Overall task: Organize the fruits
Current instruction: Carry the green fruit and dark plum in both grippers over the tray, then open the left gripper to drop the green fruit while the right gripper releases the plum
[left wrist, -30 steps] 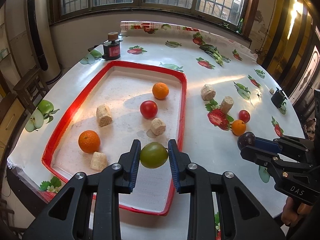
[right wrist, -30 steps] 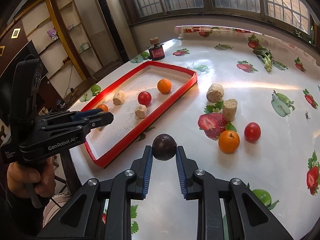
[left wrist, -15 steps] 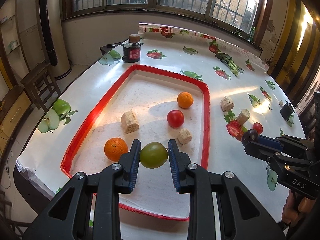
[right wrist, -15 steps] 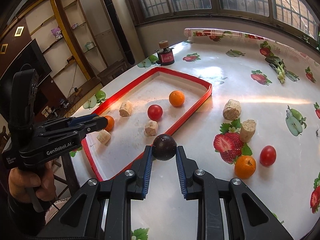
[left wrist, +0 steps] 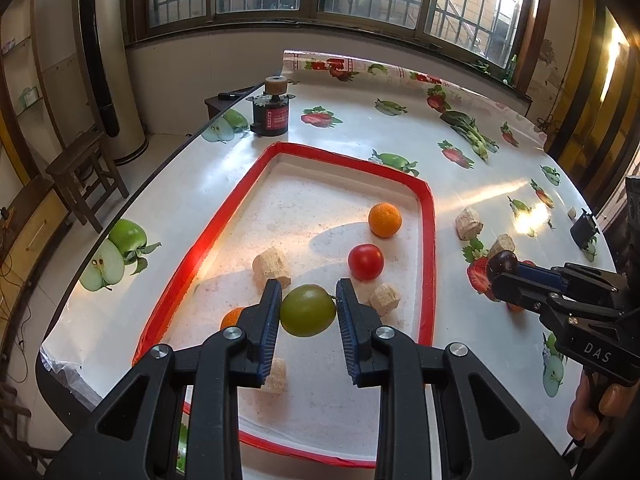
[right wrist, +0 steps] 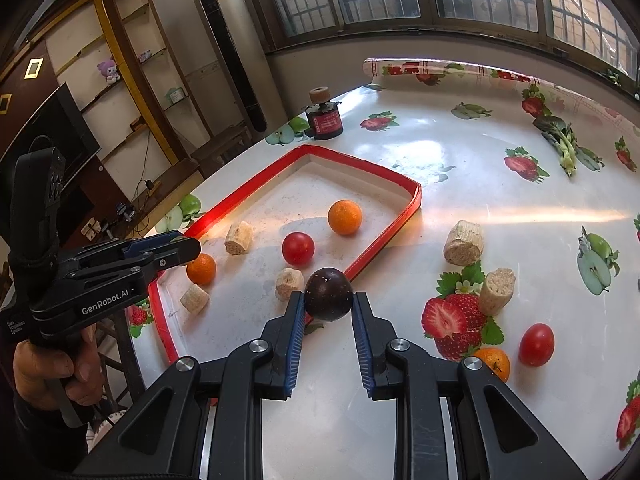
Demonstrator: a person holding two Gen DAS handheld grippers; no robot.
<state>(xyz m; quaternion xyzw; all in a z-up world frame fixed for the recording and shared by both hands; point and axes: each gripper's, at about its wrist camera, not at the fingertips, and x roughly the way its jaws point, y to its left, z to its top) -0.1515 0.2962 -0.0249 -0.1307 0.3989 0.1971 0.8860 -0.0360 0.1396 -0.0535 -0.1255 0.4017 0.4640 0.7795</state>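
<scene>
My left gripper (left wrist: 307, 312) is shut on a green fruit (left wrist: 307, 310) and holds it above the near part of the red-rimmed tray (left wrist: 427, 240). My right gripper (right wrist: 328, 308) is shut on a dark purple fruit (right wrist: 328, 293) above the tray's right rim (right wrist: 376, 248). In the tray lie two oranges (right wrist: 345, 217) (right wrist: 201, 269), a red tomato (right wrist: 298, 248) and several beige chunks (right wrist: 239, 237). On the table to the right lie an orange (right wrist: 494, 363), a red tomato (right wrist: 537, 345) and two beige chunks (right wrist: 464, 237) (right wrist: 496, 290).
A black and red jar (left wrist: 271, 112) with a cork top stands beyond the tray's far left corner. The table edge (left wrist: 132, 204) runs close along the tray's left side, with a wooden stool (left wrist: 82, 168) below. A small black object (left wrist: 584, 228) sits at the far right.
Both grippers have pulled back and risen, each still holding its fruit. The left gripper has drifted left over the tray; the right one has moved toward the tray's rim.
</scene>
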